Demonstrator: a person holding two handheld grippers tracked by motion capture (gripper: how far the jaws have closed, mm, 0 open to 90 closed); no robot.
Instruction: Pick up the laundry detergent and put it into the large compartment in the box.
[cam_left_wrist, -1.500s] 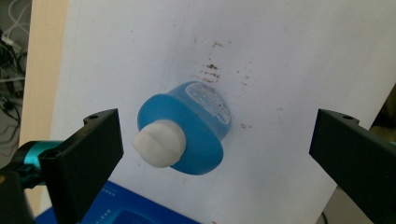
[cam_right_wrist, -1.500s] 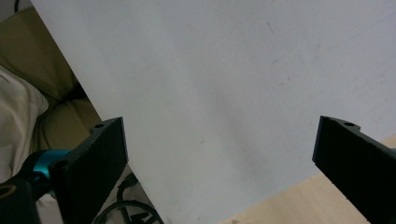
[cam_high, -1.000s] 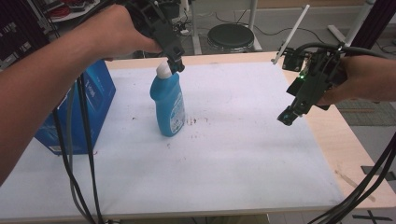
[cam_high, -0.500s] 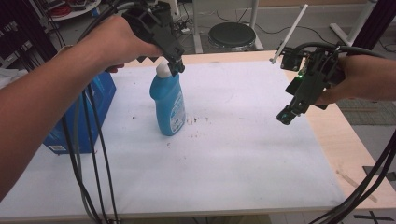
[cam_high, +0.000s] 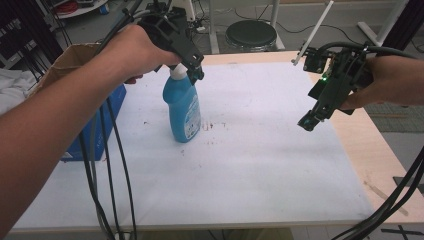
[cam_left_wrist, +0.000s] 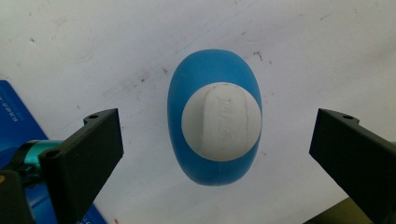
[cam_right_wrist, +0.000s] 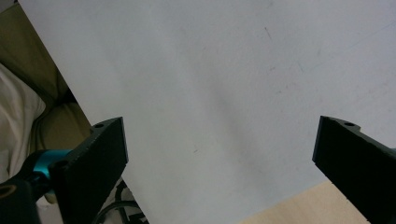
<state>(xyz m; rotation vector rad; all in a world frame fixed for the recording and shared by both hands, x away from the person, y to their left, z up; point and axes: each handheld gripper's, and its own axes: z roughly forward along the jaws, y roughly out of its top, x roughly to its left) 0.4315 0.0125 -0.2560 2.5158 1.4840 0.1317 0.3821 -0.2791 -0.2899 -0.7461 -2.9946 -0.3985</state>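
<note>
A lab or workshop: a wooden table (cam_high: 385, 165) under a white sheet (cam_high: 260, 150), bundled black cables (cam_high: 107, 165), a round stool (cam_high: 250, 36), bare grey floor (cam_high: 305, 20).

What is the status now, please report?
Left gripper open above the blue bottle, cap between jaws. Right gripper open, holding nothing. Nothing in the way.
</note>
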